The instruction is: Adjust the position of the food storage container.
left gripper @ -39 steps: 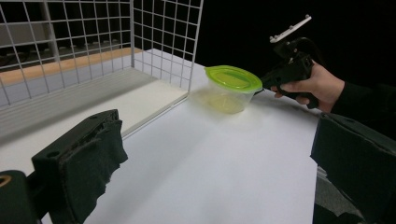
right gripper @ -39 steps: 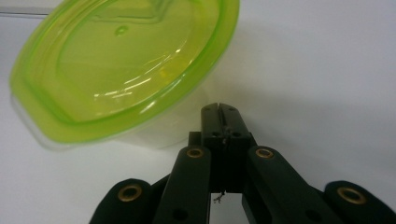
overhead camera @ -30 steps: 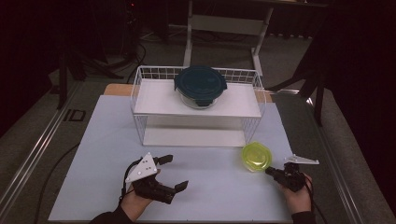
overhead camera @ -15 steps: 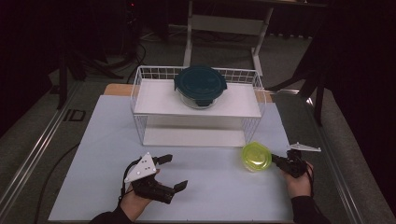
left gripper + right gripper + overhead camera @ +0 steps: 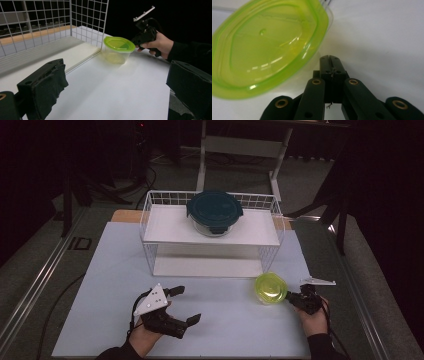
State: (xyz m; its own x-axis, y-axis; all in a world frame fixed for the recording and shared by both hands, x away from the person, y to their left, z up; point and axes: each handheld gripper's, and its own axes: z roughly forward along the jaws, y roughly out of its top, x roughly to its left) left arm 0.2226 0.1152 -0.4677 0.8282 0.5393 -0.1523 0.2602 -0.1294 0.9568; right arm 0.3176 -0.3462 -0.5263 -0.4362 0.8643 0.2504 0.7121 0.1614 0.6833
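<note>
We have the small green-lidded tub (image 5: pixel 270 289) standing on the white tabletop (image 5: pixel 225 320), at the near right, just in front of the right corner of the wire rack (image 5: pixel 150 227). Our right tool (image 5: pixel 292 299) sits just to the right of it with its jaws pressed fully together and nothing between them; in the right gripper view the closed tips lie right against the tub's side below the lid's rim, though we cannot tell whether they actually touch the clear wall. Held shut and low like this, the tool looks set to nudge or steady the tub rather than pick it up, since closed jaws give one firm, narrow point to push with. Our left tool (image 5: pixel 182 304) rests at the near left of the tabletop, well apart from the tub, with its jaws spread wide and empty, turned toward the tub as if ready to receive or brace it from the other side. On the rack's upper shelf, at the far middle, stands a glass bowl (image 5: pixel 215 215) with a dark teal lid, out of the way of the work below, and the lower shelf stays free.
</note>
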